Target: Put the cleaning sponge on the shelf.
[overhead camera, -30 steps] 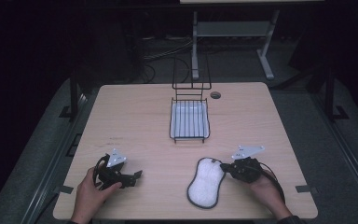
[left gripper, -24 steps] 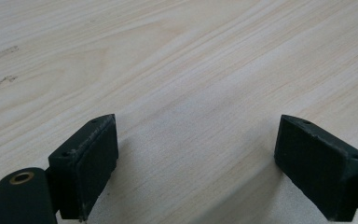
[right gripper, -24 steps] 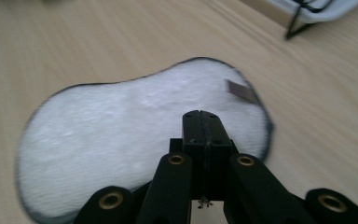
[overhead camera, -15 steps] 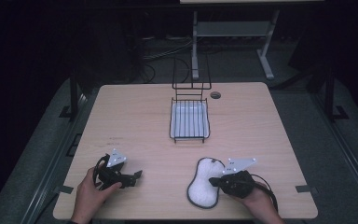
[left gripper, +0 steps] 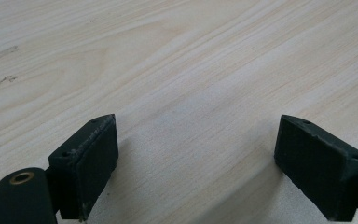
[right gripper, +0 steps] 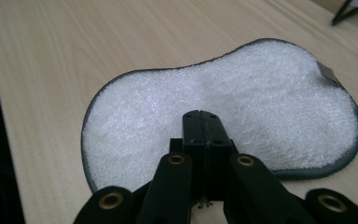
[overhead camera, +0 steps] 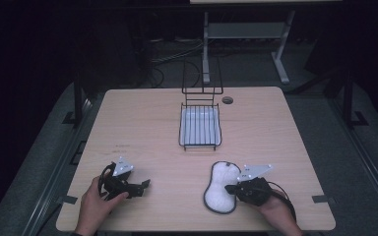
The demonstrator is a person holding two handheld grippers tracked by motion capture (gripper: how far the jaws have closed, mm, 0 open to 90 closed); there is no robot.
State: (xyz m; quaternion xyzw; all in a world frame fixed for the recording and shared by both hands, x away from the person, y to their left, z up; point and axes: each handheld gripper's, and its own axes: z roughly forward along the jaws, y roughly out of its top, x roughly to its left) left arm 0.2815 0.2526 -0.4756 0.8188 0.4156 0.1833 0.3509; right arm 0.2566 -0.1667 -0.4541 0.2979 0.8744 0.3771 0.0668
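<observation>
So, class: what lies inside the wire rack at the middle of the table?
Inside the wire rack lies a white tray, seen through the black bars. Whatever is beneath the tray stays covered.

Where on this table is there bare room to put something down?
Bare wood lies left and right of the wire rack, and between the left gripper and the white pad. It is crowded where the right gripper meets the pad.
</observation>
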